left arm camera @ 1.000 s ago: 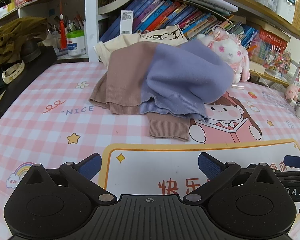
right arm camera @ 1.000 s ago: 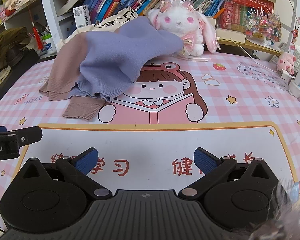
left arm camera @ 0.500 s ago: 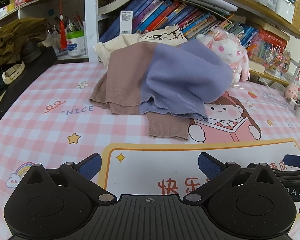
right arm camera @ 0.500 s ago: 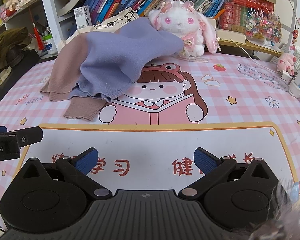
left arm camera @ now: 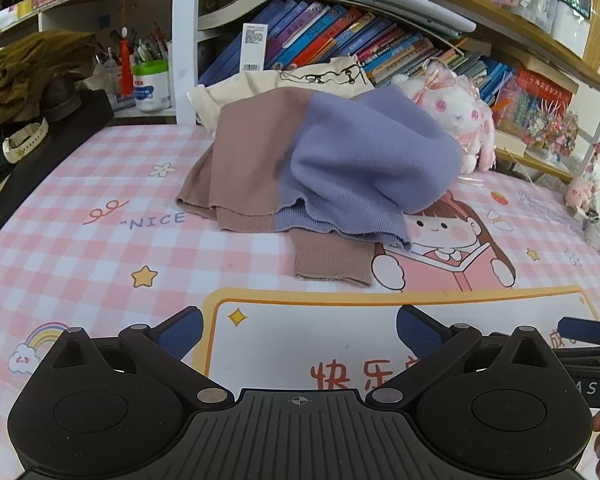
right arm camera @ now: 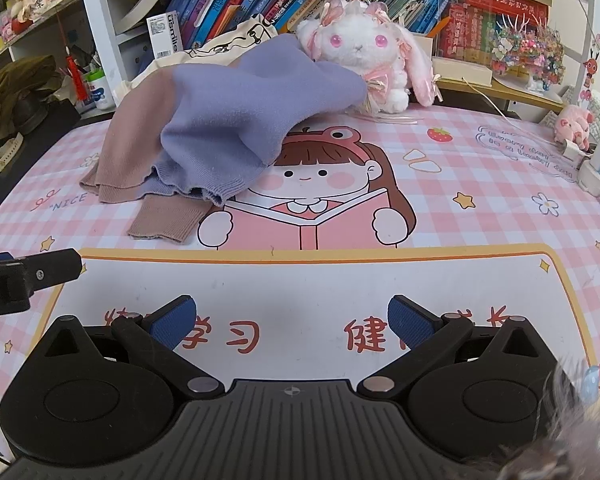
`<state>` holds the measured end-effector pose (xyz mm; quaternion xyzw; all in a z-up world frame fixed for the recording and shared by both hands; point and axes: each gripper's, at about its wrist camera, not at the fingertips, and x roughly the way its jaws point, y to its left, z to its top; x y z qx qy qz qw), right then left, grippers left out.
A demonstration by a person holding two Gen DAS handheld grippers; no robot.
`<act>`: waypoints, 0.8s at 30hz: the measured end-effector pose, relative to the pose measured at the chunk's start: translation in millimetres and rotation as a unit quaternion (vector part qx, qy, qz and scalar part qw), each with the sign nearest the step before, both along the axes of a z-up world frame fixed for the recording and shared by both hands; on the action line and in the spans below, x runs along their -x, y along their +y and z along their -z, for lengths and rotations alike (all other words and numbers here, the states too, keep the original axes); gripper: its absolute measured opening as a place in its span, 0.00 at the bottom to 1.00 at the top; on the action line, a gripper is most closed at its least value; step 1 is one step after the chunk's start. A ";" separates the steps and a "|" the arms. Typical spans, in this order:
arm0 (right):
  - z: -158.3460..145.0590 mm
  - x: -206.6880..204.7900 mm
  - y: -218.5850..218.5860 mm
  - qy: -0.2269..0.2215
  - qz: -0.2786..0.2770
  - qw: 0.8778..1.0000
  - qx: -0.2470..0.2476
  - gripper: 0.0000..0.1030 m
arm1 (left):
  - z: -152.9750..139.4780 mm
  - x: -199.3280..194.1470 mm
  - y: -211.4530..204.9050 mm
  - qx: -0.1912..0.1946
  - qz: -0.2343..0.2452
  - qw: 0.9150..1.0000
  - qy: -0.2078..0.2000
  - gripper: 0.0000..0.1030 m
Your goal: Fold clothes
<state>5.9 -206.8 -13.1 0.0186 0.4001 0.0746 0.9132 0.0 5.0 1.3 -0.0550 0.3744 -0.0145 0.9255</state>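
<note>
The counter (left arm camera: 80,248) has a pink checked cloth with a cartoon girl on it. Far back is a shelf of books (right arm camera: 236,4), and a white bunny toy (right arm camera: 360,48) sits just in front of them.

The sweater (left arm camera: 320,172) lies in a rumpled heap on the far side of the counter, a bit to the left. It is half brown and half purple. The purple part is puffed up and leans against the bunny. A brown cuff (left arm camera: 332,260) sticks out toward the near side. The heap runs mostly left to right, with its wavy hem facing the near edge. A cream cloth (left arm camera: 260,84) lies behind it.

Both tools hang low at the near edge, side by side. The left gripper (left arm camera: 298,330) has its fingers spread wide and holds nothing. The right gripper (right arm camera: 292,318) is the same, wide and empty.

The sweater is straight ahead of the left one and ahead-left of the right one, well apart from both. I think the left is nearer to the cuff, so it may reach first.
</note>
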 end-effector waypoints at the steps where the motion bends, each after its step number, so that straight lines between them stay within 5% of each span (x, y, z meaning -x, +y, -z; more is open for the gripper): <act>1: 0.0 -0.3 0.0 0.000 0.000 1.000 0.000 1.00 | -0.2 0.0 0.0 0.002 0.001 1.000 -0.001 1.00; 24: 1.5 -2.7 -3.7 0.006 -0.009 1.000 -0.008 1.00 | 0.5 -1.4 -7.2 -0.008 0.004 1.000 0.004 1.00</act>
